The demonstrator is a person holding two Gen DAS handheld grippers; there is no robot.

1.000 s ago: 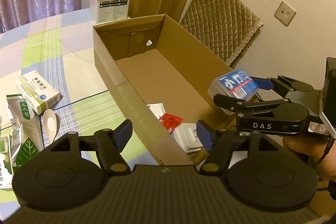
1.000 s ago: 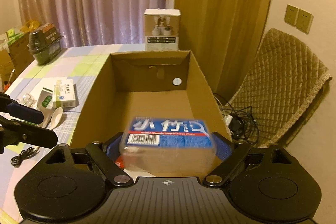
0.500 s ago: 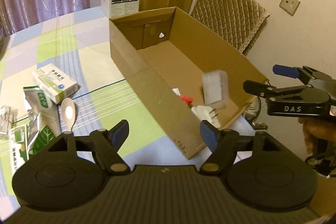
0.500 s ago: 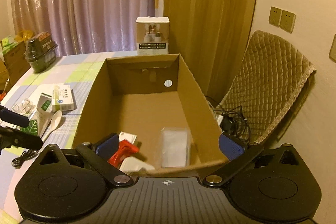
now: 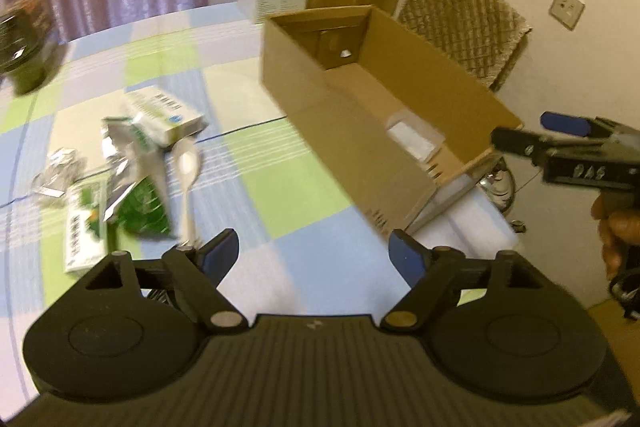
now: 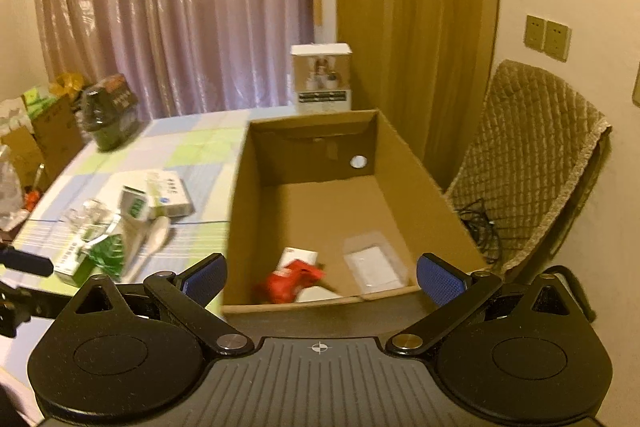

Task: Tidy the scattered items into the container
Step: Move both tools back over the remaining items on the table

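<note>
The open cardboard box (image 6: pixel 404 187) stands on the checked tablecloth, its near end toward me. Inside lie a clear plastic case (image 6: pixel 374 263), a red packet (image 6: pixel 294 281) and a white card (image 6: pixel 298 257). My right gripper (image 6: pixel 320 277) hangs open just short of the box's near wall, nothing between its fingers; it also shows as the right gripper (image 5: pixel 560 135) at the far right of the left wrist view. My left gripper (image 5: pixel 316 257) is over the cloth left of the box, its jaws opening and empty. Scattered ahead of it lie a white spoon (image 5: pixel 187 183), a green foil pouch (image 5: pixel 136 195) and a white medicine box (image 5: pixel 168 115).
A white carton (image 6: pixel 322 79) stands behind the box. A dark green pack (image 6: pixel 110 117) sits at the table's far left, beside cardboard cartons. A quilted chair (image 6: pixel 532 163) stands right of the box with cables (image 6: pixel 480 223) on the floor. Crumpled foil (image 5: pixel 60 171) lies at the left.
The right gripper opened and let the clear blue-labelled case fall into the box, then drew back. The left gripper moved left away from the box toward the scattered items, its jaws widening.
</note>
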